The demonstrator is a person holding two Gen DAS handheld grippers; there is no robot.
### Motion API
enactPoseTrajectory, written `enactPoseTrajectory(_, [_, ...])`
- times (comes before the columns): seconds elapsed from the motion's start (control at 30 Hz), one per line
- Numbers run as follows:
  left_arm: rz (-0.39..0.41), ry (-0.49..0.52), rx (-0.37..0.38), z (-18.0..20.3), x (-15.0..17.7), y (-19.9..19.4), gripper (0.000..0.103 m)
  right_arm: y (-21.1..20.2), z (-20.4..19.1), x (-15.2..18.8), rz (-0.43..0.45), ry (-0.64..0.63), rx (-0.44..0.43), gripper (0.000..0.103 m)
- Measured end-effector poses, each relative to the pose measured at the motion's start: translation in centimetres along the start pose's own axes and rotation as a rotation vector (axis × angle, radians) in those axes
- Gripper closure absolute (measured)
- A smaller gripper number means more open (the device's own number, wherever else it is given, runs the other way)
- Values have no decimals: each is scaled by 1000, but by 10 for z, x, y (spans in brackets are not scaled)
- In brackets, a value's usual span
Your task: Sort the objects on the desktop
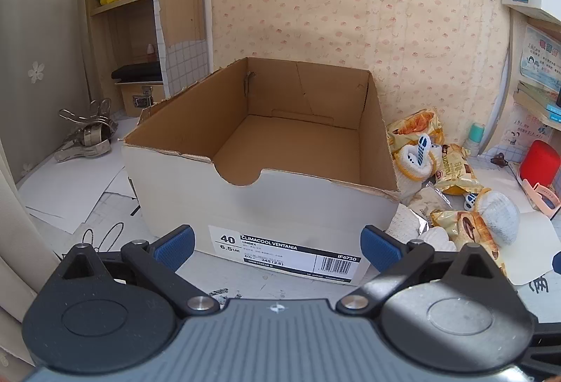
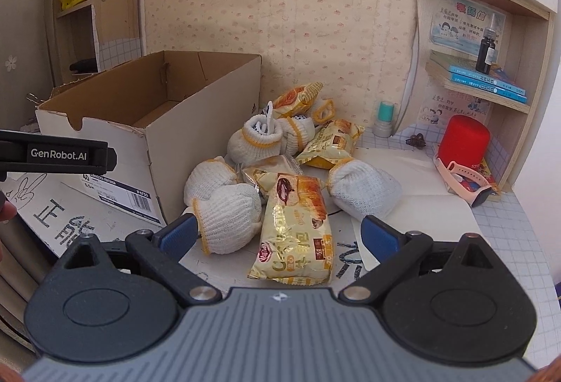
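An empty cardboard shoebox (image 1: 280, 206) (image 2: 115, 150) stands on the desk, white outside and brown inside. My left gripper (image 1: 277, 247) hovers open just before its labelled front wall, nothing between the blue pads. Right of the box lies a heap of rolled white gloves (image 2: 228, 210) (image 1: 499, 213) with yellow cuffs and several yellow croissant packets (image 2: 298, 227) (image 1: 466, 227). My right gripper (image 2: 278, 234) is open over the nearest packet, one glove roll beside its left pad (image 2: 178, 231). The left gripper's black body (image 2: 58, 154) shows at the left edge of the right wrist view.
A red cylinder (image 2: 463, 140) and a pink watch strap (image 2: 459, 178) sit at the right by a wooden shelf with books (image 2: 487, 80) and a dark bottle. Metal clips (image 1: 87, 136) lie left of the box. Loose white papers (image 1: 70, 189) cover the desk.
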State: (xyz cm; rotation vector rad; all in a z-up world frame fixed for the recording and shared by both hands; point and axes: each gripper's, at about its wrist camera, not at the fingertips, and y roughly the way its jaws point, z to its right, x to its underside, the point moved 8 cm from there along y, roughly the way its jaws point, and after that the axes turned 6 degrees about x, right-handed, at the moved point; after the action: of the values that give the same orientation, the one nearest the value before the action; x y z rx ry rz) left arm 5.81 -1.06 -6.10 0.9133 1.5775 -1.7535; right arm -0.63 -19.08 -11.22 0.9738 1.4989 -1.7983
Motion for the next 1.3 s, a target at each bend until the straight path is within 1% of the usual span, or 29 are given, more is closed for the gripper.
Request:
enactPoseTrajectory(0.3, [-8,-1,-9,-2,1,3,0,5,-11,5,-27,-44,-2,6])
enactPoseTrajectory(0.5, [-8,-5,-9,-1,1,3,0,4,-19,4,-24,-66,-11,6])
enactPoseTrajectory(1.3, [-12,0,-8,1,3,5,0,3,-18,1,-23,-70,-21,6])
